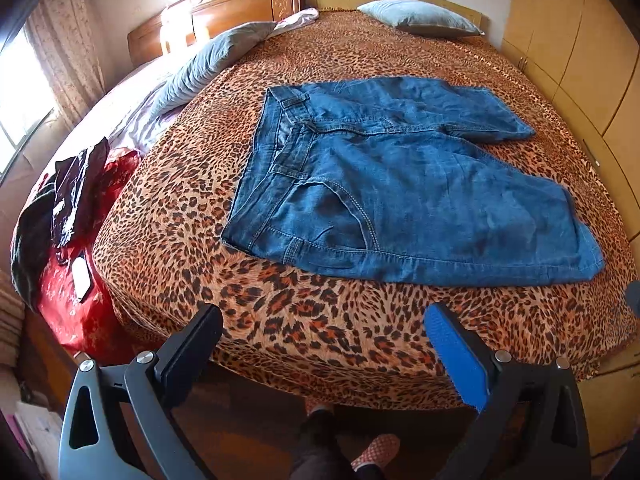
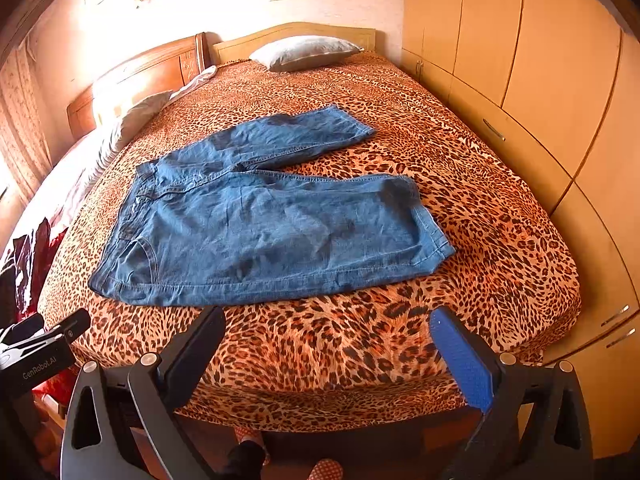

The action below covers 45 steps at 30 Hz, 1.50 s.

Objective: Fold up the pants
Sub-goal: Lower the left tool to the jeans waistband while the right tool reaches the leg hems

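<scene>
Blue denim pants (image 1: 400,184) lie flat on the leopard-print bed (image 1: 200,240), waistband to the left, both legs spread apart toward the right. The right wrist view shows the same pants (image 2: 260,224) with the near leg's hem at the right. My left gripper (image 1: 324,324) hovers open over the bed's near edge, short of the pants, with nothing between its fingers. My right gripper (image 2: 328,328) is likewise open and empty, above the near edge of the bed (image 2: 500,240). The left gripper's body (image 2: 36,344) shows at the lower left of the right wrist view.
A grey pillow (image 1: 420,18) lies at the head of the bed; another grey pillow (image 1: 208,64) lies to the left. Dark clothes and a red cloth (image 1: 76,240) sit off the bed's left side. Wooden wardrobes (image 2: 540,80) line the right side. A person's slippered feet (image 1: 376,452) stand below.
</scene>
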Each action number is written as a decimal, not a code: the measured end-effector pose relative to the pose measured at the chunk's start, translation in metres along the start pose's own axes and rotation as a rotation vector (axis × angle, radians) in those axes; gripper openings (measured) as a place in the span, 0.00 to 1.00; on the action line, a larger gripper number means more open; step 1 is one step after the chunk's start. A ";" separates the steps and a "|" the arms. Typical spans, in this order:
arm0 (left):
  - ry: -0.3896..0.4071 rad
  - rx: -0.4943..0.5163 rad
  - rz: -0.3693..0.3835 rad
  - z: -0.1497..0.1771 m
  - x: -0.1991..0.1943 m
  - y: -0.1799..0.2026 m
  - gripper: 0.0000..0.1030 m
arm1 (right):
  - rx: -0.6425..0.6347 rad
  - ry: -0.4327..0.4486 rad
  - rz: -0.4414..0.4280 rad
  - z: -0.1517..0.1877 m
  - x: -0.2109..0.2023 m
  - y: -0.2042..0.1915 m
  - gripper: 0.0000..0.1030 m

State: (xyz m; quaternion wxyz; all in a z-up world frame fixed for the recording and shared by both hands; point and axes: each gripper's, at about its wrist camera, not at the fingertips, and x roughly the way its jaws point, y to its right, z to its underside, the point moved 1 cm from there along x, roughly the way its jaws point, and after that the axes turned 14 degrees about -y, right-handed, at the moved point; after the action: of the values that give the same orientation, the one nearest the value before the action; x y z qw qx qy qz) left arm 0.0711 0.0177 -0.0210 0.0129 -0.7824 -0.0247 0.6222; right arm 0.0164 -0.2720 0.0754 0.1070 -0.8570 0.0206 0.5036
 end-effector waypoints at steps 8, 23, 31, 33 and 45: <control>-0.138 -0.097 0.015 -0.171 0.049 -0.072 0.99 | 0.024 -0.007 0.046 -0.137 0.043 -0.003 0.99; -0.343 -0.268 0.201 -0.406 0.189 -0.147 0.99 | 0.252 -0.158 0.037 -0.354 0.192 0.045 0.99; -0.404 -0.386 0.270 -0.432 0.248 -0.141 0.99 | 0.105 -0.229 0.002 -0.429 0.282 0.036 0.99; -0.398 -0.385 0.269 -0.441 0.257 -0.136 0.99 | 0.067 -0.241 0.003 -0.446 0.302 0.030 0.99; -0.482 -0.404 0.293 -0.486 0.319 -0.116 0.99 | -0.027 -0.355 -0.030 -0.488 0.396 0.005 0.95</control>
State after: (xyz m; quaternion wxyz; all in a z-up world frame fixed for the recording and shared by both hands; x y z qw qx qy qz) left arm 0.6137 0.1558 -0.2163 -0.2377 -0.5951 -0.0373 0.7668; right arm 0.6298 -0.3475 -0.0398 0.1051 -0.7563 -0.0181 0.6455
